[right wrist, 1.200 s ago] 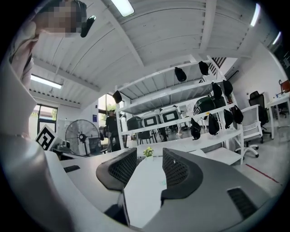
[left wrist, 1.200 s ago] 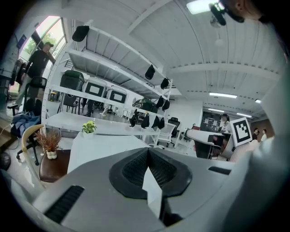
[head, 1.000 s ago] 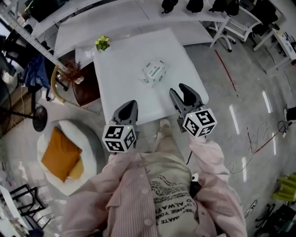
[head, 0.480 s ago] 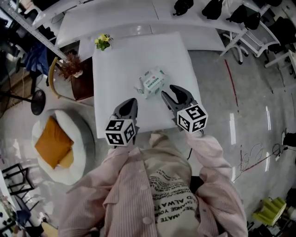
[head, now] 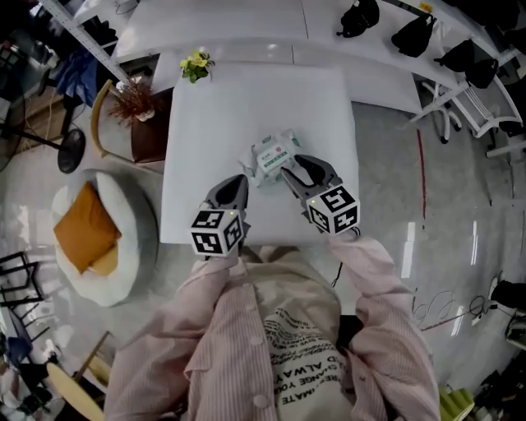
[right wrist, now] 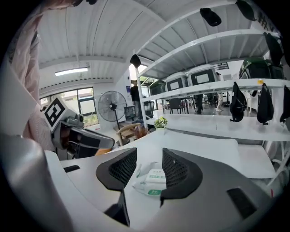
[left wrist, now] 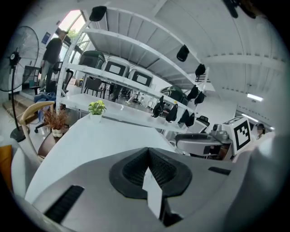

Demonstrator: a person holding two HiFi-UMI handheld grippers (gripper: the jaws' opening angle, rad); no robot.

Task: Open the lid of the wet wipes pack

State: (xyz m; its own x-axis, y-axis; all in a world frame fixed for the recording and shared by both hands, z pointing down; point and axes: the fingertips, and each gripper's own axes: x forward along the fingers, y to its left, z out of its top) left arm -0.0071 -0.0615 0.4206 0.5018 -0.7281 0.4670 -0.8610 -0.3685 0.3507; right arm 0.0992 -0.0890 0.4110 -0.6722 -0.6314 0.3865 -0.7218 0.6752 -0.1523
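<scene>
The wet wipes pack, white with green print, lies flat near the middle of the white table. My right gripper is open and reaches the pack's near right side. In the right gripper view the pack lies just ahead of the gripper, low between its two dark pads; I cannot tell whether they touch it. My left gripper hangs over the table's front part, left of the pack and apart from it. Its pads meet, with nothing between them.
A small potted plant stands at the table's far left corner. A chair with dried flowers and a round cushion bed with an orange pillow are left of the table. A long white table runs behind.
My right gripper has moved forward, from near the table's front edge up to the pack. The left gripper has kept its place near the front edge, still shut.
</scene>
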